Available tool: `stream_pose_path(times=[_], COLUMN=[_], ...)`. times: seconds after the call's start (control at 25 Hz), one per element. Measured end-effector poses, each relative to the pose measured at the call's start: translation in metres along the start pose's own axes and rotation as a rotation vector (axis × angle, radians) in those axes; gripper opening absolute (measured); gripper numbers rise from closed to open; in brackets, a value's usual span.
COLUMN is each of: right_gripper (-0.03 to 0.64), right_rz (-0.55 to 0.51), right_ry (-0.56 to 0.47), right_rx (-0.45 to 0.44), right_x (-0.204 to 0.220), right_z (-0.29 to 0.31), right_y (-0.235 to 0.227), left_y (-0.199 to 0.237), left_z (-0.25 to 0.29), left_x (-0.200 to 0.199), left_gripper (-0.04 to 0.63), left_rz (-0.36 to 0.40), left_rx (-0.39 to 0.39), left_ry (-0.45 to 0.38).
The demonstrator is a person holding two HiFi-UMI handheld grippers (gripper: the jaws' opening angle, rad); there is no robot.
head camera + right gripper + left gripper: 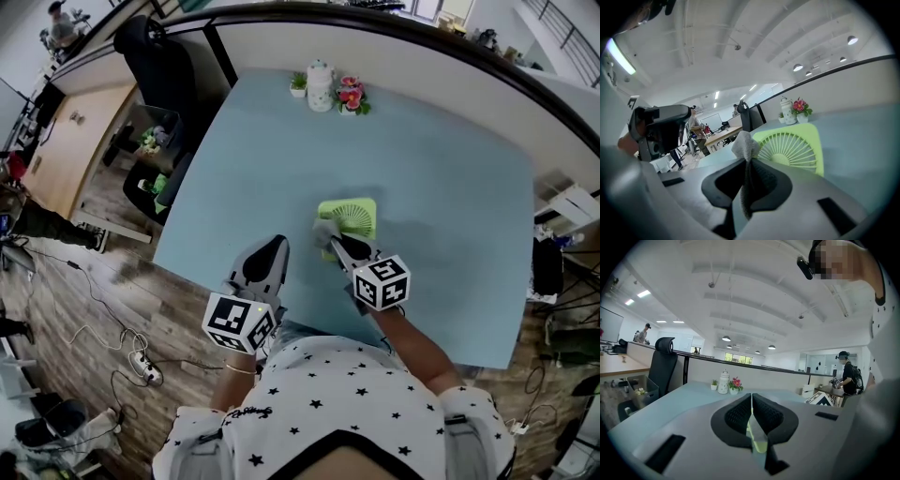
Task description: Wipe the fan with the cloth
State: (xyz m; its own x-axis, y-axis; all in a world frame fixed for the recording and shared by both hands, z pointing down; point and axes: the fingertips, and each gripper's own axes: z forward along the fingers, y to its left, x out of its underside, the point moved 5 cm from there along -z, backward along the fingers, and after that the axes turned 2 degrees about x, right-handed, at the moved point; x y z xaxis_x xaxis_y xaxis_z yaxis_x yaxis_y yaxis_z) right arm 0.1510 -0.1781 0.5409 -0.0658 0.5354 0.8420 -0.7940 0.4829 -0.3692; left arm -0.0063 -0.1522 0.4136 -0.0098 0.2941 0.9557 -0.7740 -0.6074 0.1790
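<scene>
A lime-green fan (352,217) lies flat near the middle of the light blue table (441,187); in the right gripper view the fan (792,146) shows its round grille just beyond the jaws. My right gripper (336,242) is shut on a grey cloth (324,232), which sits at the fan's near left corner. In its own view the right gripper (749,161) has the cloth (746,144) bunched up out of its jaws. My left gripper (272,247) hovers left of the fan near the table's front edge. Seen in its own view, the left gripper (751,397) is shut with nothing in it.
A white jar (321,86), pink flowers (352,95) and a small potted plant (298,84) stand at the table's far edge by the partition. A black office chair (155,61) stands off the far left corner. Cables (112,337) lie on the wooden floor at left.
</scene>
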Motion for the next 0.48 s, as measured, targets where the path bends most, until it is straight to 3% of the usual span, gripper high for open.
stream_pose_path(times=[0.24,0.48], right_gripper=[0.031,0.031], right_rz=[-0.029,-0.019], right_ry=[0.049,0.032], right_rx=[0.003,0.05], right_x=[0.011,0.009], right_z=[0.009,0.001], right_y=[0.001,-0.013], left_y=[0.005,0.004], left_z=[-0.007,-0.005], left_x=[0.0,0.003], left_gripper=[0.032,0.032], left_rz=[-0.005,-0.005], left_rx=[-0.018,-0.005], left_ry=[0.001,0.009])
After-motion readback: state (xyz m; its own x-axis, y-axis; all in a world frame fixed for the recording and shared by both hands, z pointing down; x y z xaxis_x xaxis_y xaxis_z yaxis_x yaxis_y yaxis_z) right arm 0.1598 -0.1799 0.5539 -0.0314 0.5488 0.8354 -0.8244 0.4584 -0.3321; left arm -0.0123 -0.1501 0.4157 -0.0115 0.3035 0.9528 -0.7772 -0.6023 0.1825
